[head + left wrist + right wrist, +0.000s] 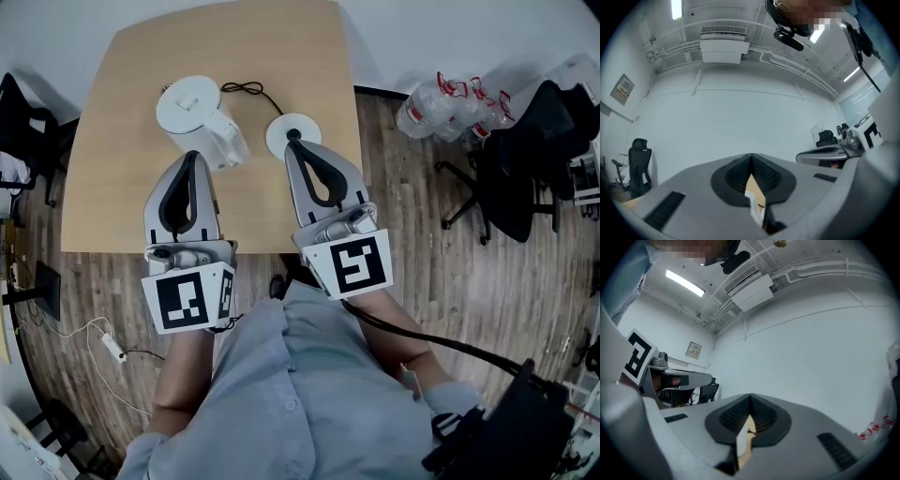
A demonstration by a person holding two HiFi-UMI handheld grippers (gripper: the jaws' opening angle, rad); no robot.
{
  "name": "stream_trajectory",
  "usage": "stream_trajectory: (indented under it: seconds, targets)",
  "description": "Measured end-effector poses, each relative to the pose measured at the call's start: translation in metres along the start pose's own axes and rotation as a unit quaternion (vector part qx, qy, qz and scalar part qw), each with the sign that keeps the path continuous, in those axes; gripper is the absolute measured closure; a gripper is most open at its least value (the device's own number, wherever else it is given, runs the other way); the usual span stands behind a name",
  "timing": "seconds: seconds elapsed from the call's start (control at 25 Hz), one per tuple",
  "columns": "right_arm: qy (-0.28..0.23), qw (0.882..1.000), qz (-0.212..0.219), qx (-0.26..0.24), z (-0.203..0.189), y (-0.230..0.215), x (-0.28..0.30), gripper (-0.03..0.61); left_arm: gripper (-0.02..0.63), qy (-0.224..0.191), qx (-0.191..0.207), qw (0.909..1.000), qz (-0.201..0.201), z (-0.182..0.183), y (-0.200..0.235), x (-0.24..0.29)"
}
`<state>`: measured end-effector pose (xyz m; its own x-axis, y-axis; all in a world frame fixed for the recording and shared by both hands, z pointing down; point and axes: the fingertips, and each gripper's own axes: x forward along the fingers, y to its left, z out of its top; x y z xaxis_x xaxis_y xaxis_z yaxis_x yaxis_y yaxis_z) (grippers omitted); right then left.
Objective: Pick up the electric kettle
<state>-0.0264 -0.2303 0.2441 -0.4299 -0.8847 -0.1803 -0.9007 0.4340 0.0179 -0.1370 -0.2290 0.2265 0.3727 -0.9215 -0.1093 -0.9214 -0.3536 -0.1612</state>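
Note:
The white electric kettle (192, 111) stands on the wooden table (281, 56), towards its left. The kettle's round white base (307, 127) lies to the right of it, with a black cord (246, 89) running back. My left gripper (193, 154) is shut and empty, its tip overlapping the kettle's near side in the head view. My right gripper (292, 139) is shut with nothing in it, its tip over the base. Both gripper views look level at a white wall; in each, the jaws (751, 155) (750, 397) meet with only a sliver of table and white showing below.
Black office chairs (511, 178) and a pack of plastic bottles (445, 108) stand right of the table. Another dark chair (23, 122) is at the left. A power strip (112, 349) with cables lies on the wooden floor by my left side.

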Motion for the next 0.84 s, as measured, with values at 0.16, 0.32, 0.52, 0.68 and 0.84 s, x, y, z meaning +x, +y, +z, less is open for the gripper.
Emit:
stream_trajectory:
  seconds: [0.16,0.32,0.52,0.68,0.84]
  targets:
    - [-0.001,1.000,-0.001,0.000,0.001,0.002,-0.003,0.577,0.614,-0.002,-0.001,1.0000,-0.002,0.000,-0.001,-0.002]
    - [-0.002,1.000,-0.002,-0.002,0.004,0.004,-0.003,0.577,0.614,-0.003,-0.001,1.0000,-0.002,0.001,0.000,-0.004]
    - [-0.002,1.000,-0.006,-0.001,0.005,0.003,-0.004,0.578,0.614,-0.002,0.000,1.0000,-0.001,0.002,0.001,-0.005]
    - [-0.002,1.000,-0.008,0.002,0.000,-0.006,-0.001,0.577,0.614,0.000,0.002,1.0000,-0.001,-0.002,-0.002,0.003]
    - [-0.003,1.000,-0.007,0.005,-0.007,-0.017,0.003,0.577,0.614,0.002,0.002,1.0000,-0.001,-0.008,-0.009,0.015]
